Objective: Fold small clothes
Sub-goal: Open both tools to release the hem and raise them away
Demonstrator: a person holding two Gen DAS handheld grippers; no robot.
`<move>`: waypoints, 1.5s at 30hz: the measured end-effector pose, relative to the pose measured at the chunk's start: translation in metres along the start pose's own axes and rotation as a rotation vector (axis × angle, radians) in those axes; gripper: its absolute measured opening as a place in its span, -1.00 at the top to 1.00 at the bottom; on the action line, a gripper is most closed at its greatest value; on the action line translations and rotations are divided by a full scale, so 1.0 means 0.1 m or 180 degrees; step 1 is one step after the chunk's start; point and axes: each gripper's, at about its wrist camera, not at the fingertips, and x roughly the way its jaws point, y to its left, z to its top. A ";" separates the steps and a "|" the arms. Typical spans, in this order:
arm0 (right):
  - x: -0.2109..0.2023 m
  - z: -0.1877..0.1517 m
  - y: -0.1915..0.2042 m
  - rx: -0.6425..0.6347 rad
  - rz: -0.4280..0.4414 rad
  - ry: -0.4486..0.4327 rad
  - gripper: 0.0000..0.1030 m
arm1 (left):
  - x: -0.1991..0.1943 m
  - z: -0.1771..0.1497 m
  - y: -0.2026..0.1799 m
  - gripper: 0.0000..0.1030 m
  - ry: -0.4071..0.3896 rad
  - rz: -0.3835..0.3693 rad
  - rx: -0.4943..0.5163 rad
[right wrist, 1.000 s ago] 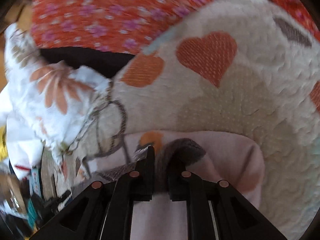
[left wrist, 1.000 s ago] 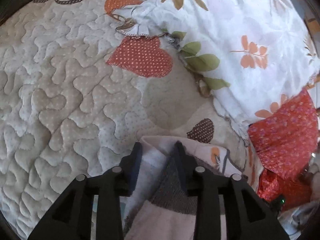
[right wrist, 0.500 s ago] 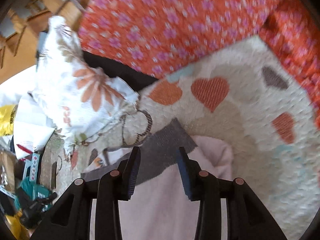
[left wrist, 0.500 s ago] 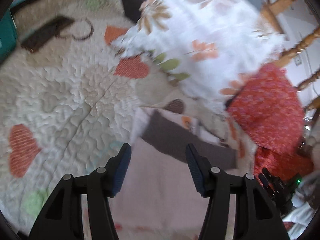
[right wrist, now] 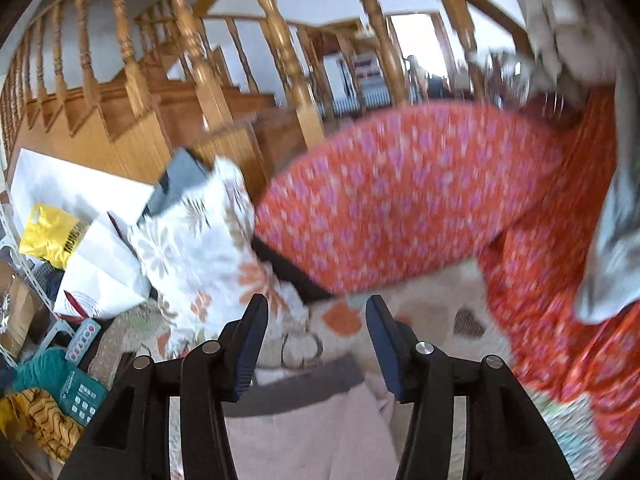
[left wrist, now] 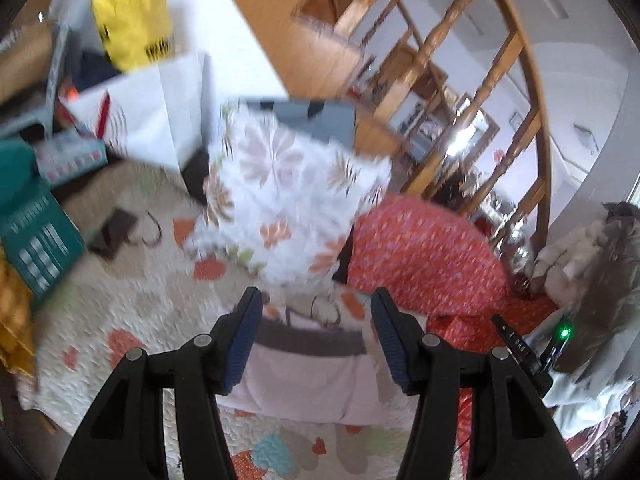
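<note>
The pale pink cloth garment with a grey-brown band [left wrist: 308, 376] lies flat on the heart-patterned quilt [left wrist: 132, 304], below both grippers. The left gripper [left wrist: 316, 332] is spread, empty; the right gripper [right wrist: 316, 340] is opening, nothing between. Check the fold's edges align before regrasping.

a home: wooden staircase [right wrist: 280, 52], quilt [left wrist: 132, 320], pillows [right wrist: 400, 192].

The pink garment [left wrist: 308, 380] is soft matt cloth with a grey ribbed band. It lies on a stitched, puckered quilt [left wrist: 132, 312]. The floral pillow [left wrist: 288, 200] looks like smooth cotton. The far banister [right wrist: 276, 40] is glossy varnished wood; the yellow bag [left wrist: 132, 20] is shiny plastic.
</note>
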 end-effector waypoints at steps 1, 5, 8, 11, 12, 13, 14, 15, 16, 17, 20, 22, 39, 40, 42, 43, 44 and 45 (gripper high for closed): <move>-0.10 0.09 0.05 -0.0042 -0.0011 -0.0069 -0.16 | -0.15 0.09 -0.06 -0.18 -0.0085 0.0053 0.0046; -0.33 0.24 0.27 -0.0178 0.0010 -0.0108 -0.43 | -0.47 0.21 -0.16 -0.46 -0.0336 0.0264 0.0231; -0.30 0.11 0.38 -0.0206 0.0139 0.0025 -0.43 | -0.43 0.12 -0.07 -0.54 -0.0282 0.0229 0.0274; -0.06 -0.21 0.45 -0.0190 0.0227 0.0319 -0.43 | -0.09 -0.15 0.20 -0.54 -0.0177 0.0385 0.0274; 0.04 -0.32 0.47 -0.0187 0.0255 0.0405 -0.43 | 0.07 -0.25 0.31 -0.54 -0.0110 0.0399 0.0265; 0.17 -0.48 0.50 -0.0180 0.0298 0.0512 -0.43 | 0.20 -0.33 0.40 -0.54 -0.0063 0.0416 0.0246; 0.29 -0.61 0.53 -0.0182 0.0326 0.0603 -0.43 | 0.37 -0.45 0.52 -0.54 -0.0022 0.0475 0.0215; 0.43 -0.76 0.56 -0.0201 0.0354 0.0715 -0.43 | 0.56 -0.59 0.66 -0.54 0.0001 0.0565 0.0183; 0.60 -0.95 0.63 -0.0237 0.0384 0.0836 -0.43 | 0.75 -0.73 0.82 -0.54 0.0006 0.0669 0.0137; 0.74 -1.12 0.69 -0.0270 0.0410 0.0933 -0.41 | 0.92 -0.88 0.98 -0.54 -0.0011 0.0798 0.0083; 1.15 -1.61 0.91 -0.0389 0.0527 0.1251 -0.21 | 1.33 -1.23 1.38 -0.54 0.0037 0.1124 -0.0031; 1.41 -1.95 1.10 -0.0486 0.0633 0.1467 -0.15 | 1.63 -1.46 1.68 -0.53 0.0239 0.1316 -0.0052; 2.62 -3.52 2.74 -0.1135 0.0808 0.2181 -0.17 | 2.08 -1.72 2.47 0.28 0.0654 0.1729 -0.0110; 2.65 -3.54 2.77 -0.1191 0.0734 0.2155 -0.20 | 2.08 -1.72 2.44 0.26 0.0636 0.1766 -0.0068; 2.69 -3.59 2.84 -0.1284 0.0606 0.2124 -0.23 | 2.08 -1.72 2.40 0.20 0.0612 0.1818 -0.0002; 2.72 -3.62 2.86 -0.1335 0.0535 0.2136 -0.24 | 2.08 -1.73 2.37 0.18 0.0593 0.1844 0.0043; 2.74 -3.65 2.88 -0.1388 0.0469 0.2153 -0.24 | 2.07 -1.73 2.35 0.16 0.0581 0.1857 0.0074; 2.77 -3.69 2.89 -0.1452 0.0385 0.2157 -0.24 | 2.06 -1.73 2.32 0.13 0.0555 0.1884 0.0121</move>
